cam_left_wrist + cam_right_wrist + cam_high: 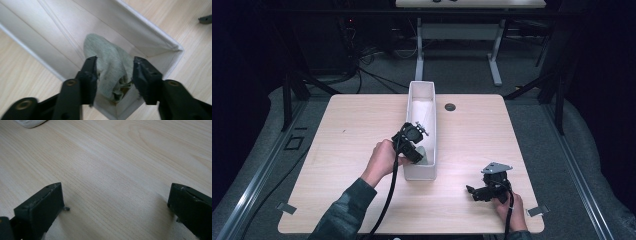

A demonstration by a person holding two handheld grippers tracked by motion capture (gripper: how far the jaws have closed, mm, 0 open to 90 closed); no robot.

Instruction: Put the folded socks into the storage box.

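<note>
Cloth (pixel 110 67), pale green and crumpled, lies at the near end of the long white bin (pixel 413 100), bunched into the corner where the bin's short wall meets its long side. In the left gripper view it sits directly ahead of the jaws and between them: one jaw stands to its left flank, the other to its right, with a gap showing on the right side, so the jaws are parted around it and not yet pressing it. Its long axis runs away from the gripper, up along the bin's length, which sets the jaws square across its narrow width. My reading is that a squeeze from this stance would catch the bundle across the middle.

Left of the bin, the left hand (pixel 382 159) reaches in from the near-left, its forearm angled up toward the bin's near end, and the left gripper (pixel 418 150) is tipped over the bin's rim, pointing down into it. This hand is plainly the closer one to the cloth.

Right of the bin and well apart from it, the right gripper (pixel 472 191) rests low over the bare table (pixel 352 125), held from the near edge and pointing back toward the bin. Its jaws are spread wide with nothing between them but wood grain.
</note>
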